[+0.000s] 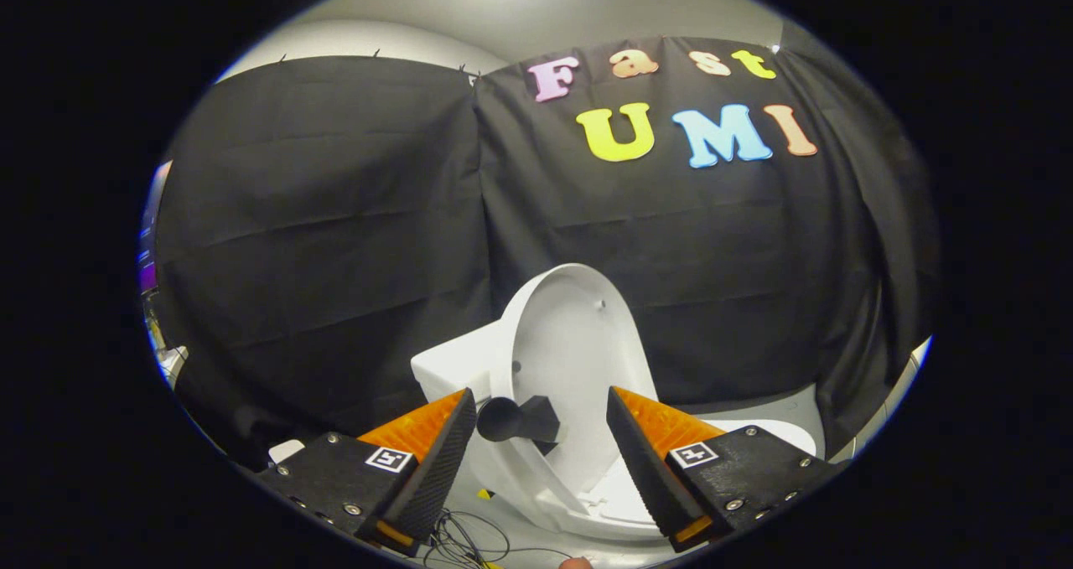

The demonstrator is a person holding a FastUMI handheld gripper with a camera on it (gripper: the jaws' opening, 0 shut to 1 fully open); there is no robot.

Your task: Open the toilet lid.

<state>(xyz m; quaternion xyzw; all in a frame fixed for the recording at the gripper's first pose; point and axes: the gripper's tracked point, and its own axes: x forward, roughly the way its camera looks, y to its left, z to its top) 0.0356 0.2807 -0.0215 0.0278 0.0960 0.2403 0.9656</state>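
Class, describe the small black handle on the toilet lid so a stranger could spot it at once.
Start at the white toilet before the black cloth wall. Its lid stands raised. On the lid's near edge, between the open gripper's fingers, sits the handle: the one dark, stubby knob on otherwise white plastic.

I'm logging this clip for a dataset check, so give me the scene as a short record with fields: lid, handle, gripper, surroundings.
lid: toilet lid raised, standing near upright over the toilet seat, its inner face toward the camera
handle: black knob sticking out from the lid's edge, between the fingers
gripper: gripper open, fingers apart either side of the knob, not pressing on it
surroundings: black cloth wall behind; thin cables on the floor below
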